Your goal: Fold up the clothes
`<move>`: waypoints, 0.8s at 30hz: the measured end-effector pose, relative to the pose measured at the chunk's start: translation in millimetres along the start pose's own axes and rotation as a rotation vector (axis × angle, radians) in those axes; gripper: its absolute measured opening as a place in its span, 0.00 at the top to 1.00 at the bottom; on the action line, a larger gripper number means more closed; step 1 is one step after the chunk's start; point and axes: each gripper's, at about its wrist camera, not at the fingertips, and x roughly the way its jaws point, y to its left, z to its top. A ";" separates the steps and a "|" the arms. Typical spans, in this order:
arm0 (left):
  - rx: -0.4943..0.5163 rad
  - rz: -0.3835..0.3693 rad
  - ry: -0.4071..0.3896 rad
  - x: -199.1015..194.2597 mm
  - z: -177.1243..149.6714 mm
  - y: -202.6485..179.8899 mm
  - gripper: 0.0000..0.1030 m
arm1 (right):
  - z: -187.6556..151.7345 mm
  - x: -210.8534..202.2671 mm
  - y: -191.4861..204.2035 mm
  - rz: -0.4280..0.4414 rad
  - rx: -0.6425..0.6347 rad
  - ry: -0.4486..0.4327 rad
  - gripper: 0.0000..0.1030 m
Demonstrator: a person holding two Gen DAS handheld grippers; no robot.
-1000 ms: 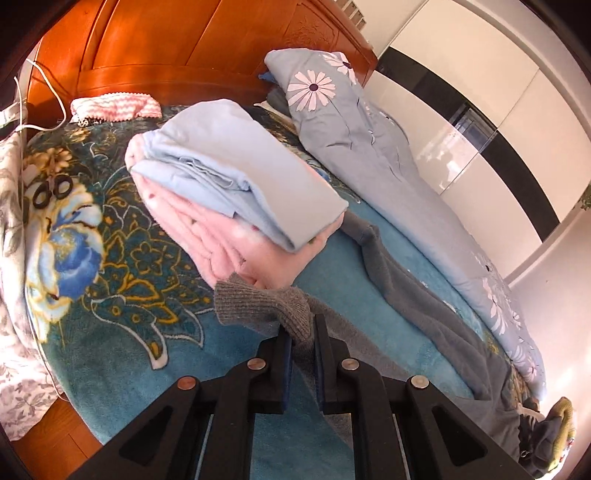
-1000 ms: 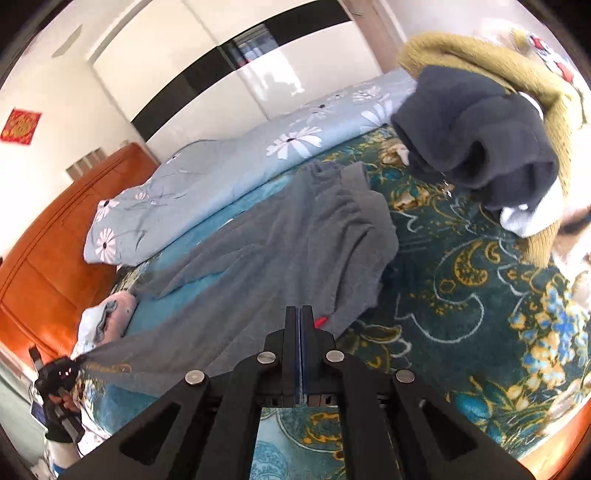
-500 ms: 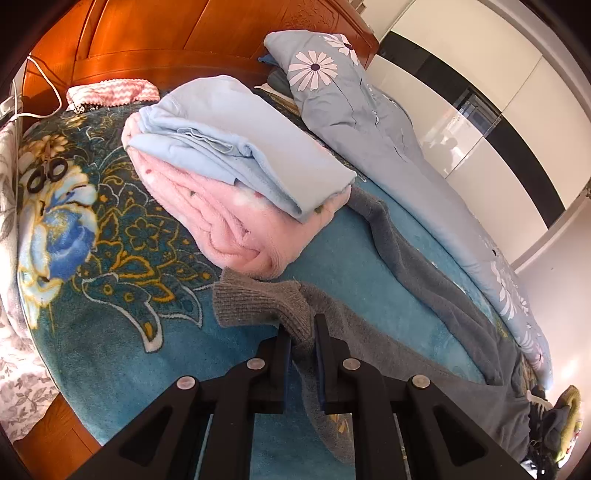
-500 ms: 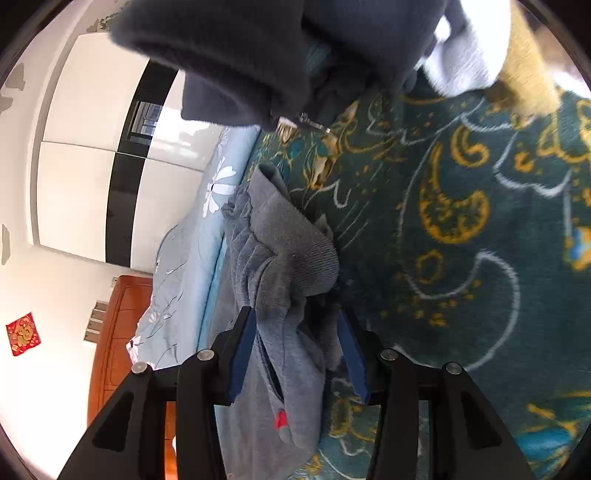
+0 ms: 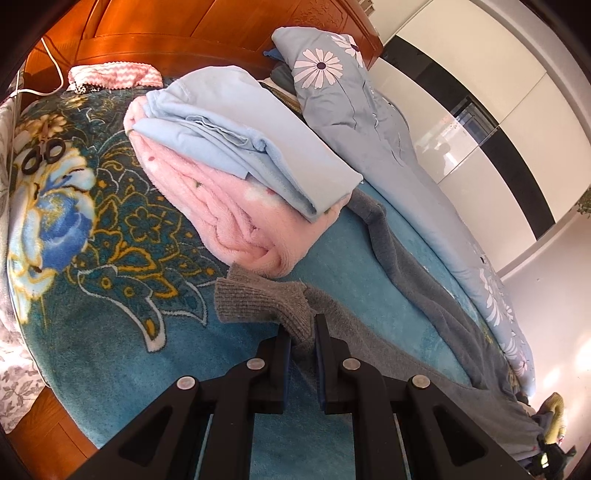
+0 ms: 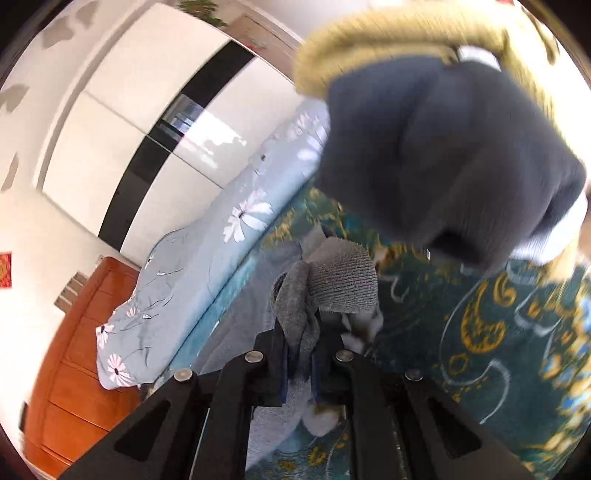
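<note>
Two folded items, a light blue garment [image 5: 251, 125] on a pink one [image 5: 236, 218], are stacked on the bed [image 5: 110, 332]. The grey garment [image 5: 424, 332] lies stretched out, unfolded, pinched at one ribbed end by the left gripper [image 5: 303, 341] and at the other by the right gripper [image 6: 300, 350]. A heap of dark and yellow clothes [image 6: 443, 155] remains to be folded.

A: What lies around the bed [image 5: 110, 332]?
B: A wooden headboard [image 5: 184, 33] at twelve o'clock, a white cable [image 5: 55, 70] at eleven.
A: And at two?
B: A glossy white wardrobe [image 5: 498, 110] with a black stripe. In the right view, a red wall ornament [image 6: 4, 269] at nine.
</note>
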 end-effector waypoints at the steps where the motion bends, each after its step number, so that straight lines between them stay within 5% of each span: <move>1: 0.000 -0.008 0.003 -0.4 -0.5 0.7 0.89 | 0.8 -10.9 2.0 -0.015 -0.045 -0.014 0.91; 7: 0.009 -0.015 0.038 2.0 -9.4 3.5 0.89 | -25.4 -20.0 -53.4 -0.169 -0.055 0.103 0.91; 12: 0.007 0.014 0.032 -0.1 -14.0 7.5 0.89 | -47.7 -15.5 -90.1 -0.191 0.024 0.175 0.91; 19: 0.019 0.037 0.042 4.1 -17.4 8.9 0.89 | -50.5 -17.8 -82.5 -0.229 -0.040 0.199 0.89; 24: 0.023 0.020 0.055 2.4 -15.4 13.9 0.86 | -50.4 -28.9 -77.9 -0.257 -0.101 0.190 0.75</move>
